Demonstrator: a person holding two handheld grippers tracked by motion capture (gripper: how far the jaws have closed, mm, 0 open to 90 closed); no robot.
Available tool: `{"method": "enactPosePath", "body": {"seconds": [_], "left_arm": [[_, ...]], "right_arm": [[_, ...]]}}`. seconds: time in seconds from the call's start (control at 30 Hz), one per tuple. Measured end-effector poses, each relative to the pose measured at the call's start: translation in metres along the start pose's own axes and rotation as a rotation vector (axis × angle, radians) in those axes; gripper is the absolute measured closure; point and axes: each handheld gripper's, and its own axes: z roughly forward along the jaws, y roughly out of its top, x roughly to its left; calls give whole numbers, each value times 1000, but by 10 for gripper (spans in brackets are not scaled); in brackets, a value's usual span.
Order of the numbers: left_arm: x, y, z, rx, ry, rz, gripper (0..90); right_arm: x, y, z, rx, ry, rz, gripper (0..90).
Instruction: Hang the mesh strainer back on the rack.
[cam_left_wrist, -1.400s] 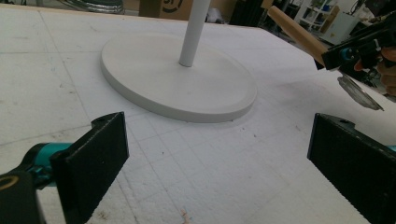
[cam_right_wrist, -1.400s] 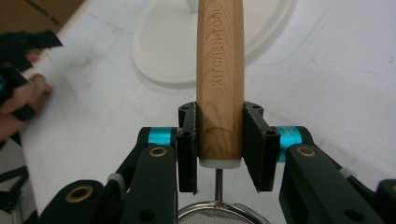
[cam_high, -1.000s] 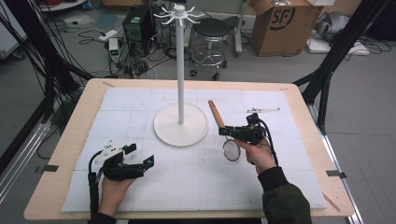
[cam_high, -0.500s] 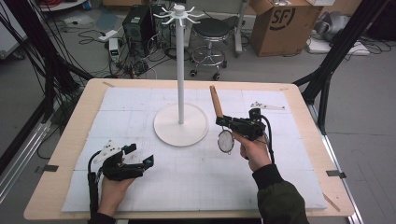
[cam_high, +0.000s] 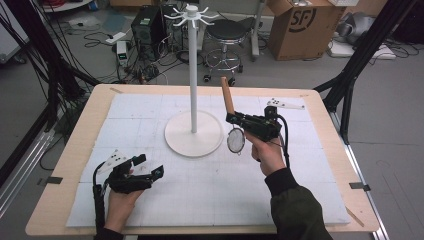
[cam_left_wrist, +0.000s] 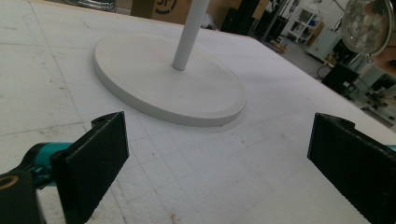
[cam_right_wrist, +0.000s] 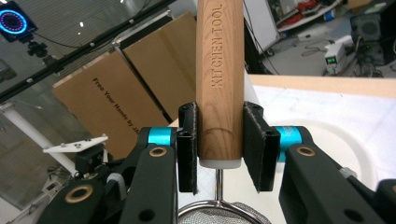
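Note:
A small mesh strainer (cam_high: 235, 141) with a wooden handle (cam_right_wrist: 219, 70) marked "KITCHEN TOOL" hangs above the mat, handle up and mesh down. My right gripper (cam_high: 232, 119) is shut on the lower end of that handle, just right of the white hook stand (cam_high: 192, 75). In the right gripper view both pads (cam_right_wrist: 254, 144) press the handle's sides. The stand's round base (cam_left_wrist: 163, 79) sits mid-table, its hooks (cam_high: 191, 12) high above. My left gripper (cam_high: 150, 166) rests low at the front left, open, jaws wide with nothing between them (cam_left_wrist: 217, 158). The strainer's mesh (cam_left_wrist: 369, 23) shows at the upper right of the left gripper view.
A white foam mat (cam_high: 150, 115) covers the wooden table (cam_high: 80, 135). A small white plate (cam_high: 285, 103) lies at the back right. Beyond the table stand a stool (cam_high: 227, 30), a cardboard box (cam_high: 305, 25) and black frame legs (cam_high: 355, 65).
My right gripper has risen and moved a little farther back with the strainer, whose handle now stands more upright. The left gripper has stayed put.

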Motion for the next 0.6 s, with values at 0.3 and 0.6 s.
{"method": "enactPosePath", "body": {"seconds": [0.3,0.6], "left_arm": [[3,0,-2,-11,-3,-30,60],[3,0,0,11,20,-39,60]], "right_arm": [[12,11,5,-59,25,-40,689],[18,20,5,-121,57,-52,689]]}}
